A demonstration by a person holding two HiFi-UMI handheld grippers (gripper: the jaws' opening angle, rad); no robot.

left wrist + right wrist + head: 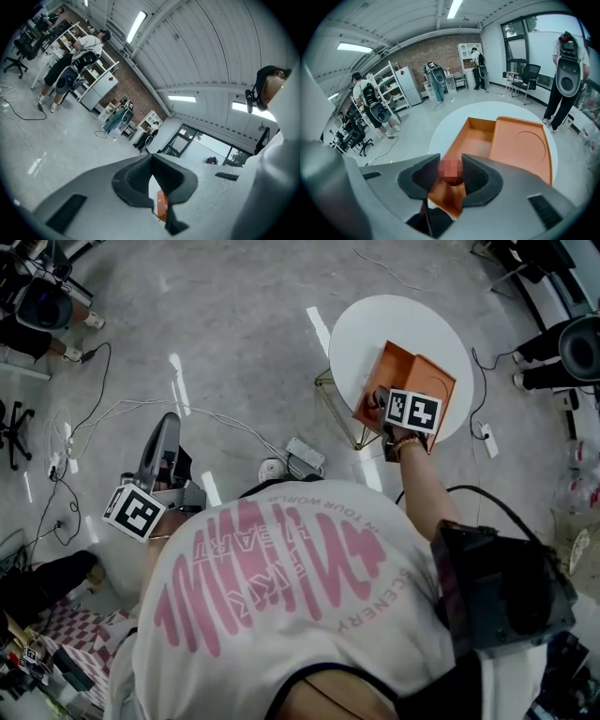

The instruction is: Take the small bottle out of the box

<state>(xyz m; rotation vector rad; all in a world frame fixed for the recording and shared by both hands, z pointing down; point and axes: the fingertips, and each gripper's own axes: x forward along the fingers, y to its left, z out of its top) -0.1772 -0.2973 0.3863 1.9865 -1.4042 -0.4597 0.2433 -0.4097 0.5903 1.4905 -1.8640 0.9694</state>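
Note:
An orange box (pixel 480 140) lies open on the round white table (pixel 454 117), its lid (pixel 520 145) flat to the right. My right gripper (pixel 450 169) hangs over the box's near end. A small thing, the small bottle (pixel 451 177), sits between its pads, mostly hidden by a blur. Both pads (pixel 425 176) touch its sides. In the head view the right gripper (pixel 380 401) is at the box (pixel 403 371) on the table (pixel 375 324). My left gripper (pixel 164 437) is held low at the left, away from the table. The left gripper (pixel 152 157) is shut with nothing in it.
Cables and a power strip (pixel 305 457) lie on the floor between me and the table. The table stands on thin wire legs (pixel 339 413). A person (pixel 565 70) stands beyond the table on the right. Shelves, chairs and other people fill the far room.

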